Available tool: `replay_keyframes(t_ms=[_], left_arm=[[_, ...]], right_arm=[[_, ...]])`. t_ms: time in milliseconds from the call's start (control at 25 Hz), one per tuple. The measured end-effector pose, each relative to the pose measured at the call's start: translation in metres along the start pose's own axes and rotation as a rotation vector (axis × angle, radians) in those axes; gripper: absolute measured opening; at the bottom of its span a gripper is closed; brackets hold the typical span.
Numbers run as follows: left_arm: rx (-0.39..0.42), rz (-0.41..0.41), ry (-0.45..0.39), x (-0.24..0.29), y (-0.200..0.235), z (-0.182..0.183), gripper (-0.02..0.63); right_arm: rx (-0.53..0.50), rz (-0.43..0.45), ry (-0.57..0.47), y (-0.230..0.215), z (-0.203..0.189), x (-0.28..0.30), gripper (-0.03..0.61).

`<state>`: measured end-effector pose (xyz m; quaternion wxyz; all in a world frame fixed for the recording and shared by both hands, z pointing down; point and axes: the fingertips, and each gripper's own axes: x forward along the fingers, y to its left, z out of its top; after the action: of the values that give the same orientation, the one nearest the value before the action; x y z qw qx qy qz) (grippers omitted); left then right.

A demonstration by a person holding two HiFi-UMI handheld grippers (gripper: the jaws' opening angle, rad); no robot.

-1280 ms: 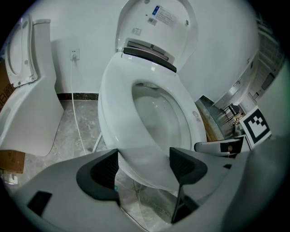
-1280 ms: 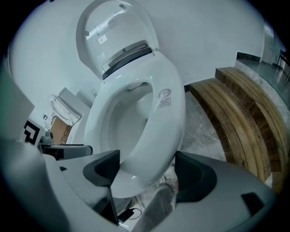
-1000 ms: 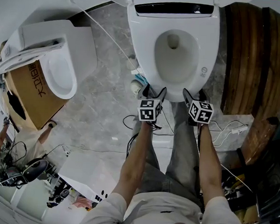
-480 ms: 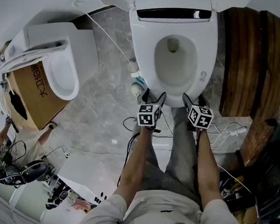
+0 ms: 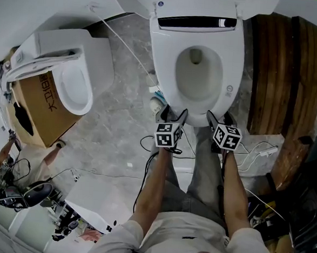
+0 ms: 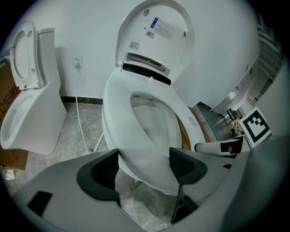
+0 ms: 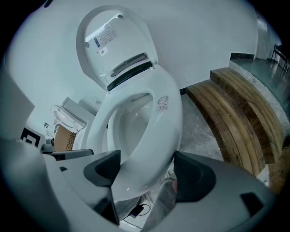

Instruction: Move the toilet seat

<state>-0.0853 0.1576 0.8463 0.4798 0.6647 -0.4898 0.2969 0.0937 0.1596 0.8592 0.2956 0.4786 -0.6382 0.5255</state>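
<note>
The white toilet seat lies down on the bowl, and its lid stands raised against the wall. In the head view both grippers sit side by side at the seat's front edge. My left gripper is open, and in the left gripper view the seat's front rim shows between its dark fingers. My right gripper is open too, and the same rim fills the gap between its jaws. Whether the fingers touch the seat, I cannot tell.
A second toilet with its seat up stands at the left, beside a cardboard box. Wooden planks lie along the right. A white cord and black cables cross the grey floor. Gear clutters the lower left.
The head view has shifted a little, so the toilet sits slightly lower in the picture. Both grippers stay at the seat's front edge, still open.
</note>
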Motion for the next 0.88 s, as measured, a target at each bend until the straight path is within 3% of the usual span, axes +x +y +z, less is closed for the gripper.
replay_keyframes(t_ms=[880], left_arm=[[-0.040,-0.009,-0.093,-0.059,-0.024,0.037,0.350]], right_arm=[[0.080,0.046,-0.051,0.027,0.032,-0.064,0.380]])
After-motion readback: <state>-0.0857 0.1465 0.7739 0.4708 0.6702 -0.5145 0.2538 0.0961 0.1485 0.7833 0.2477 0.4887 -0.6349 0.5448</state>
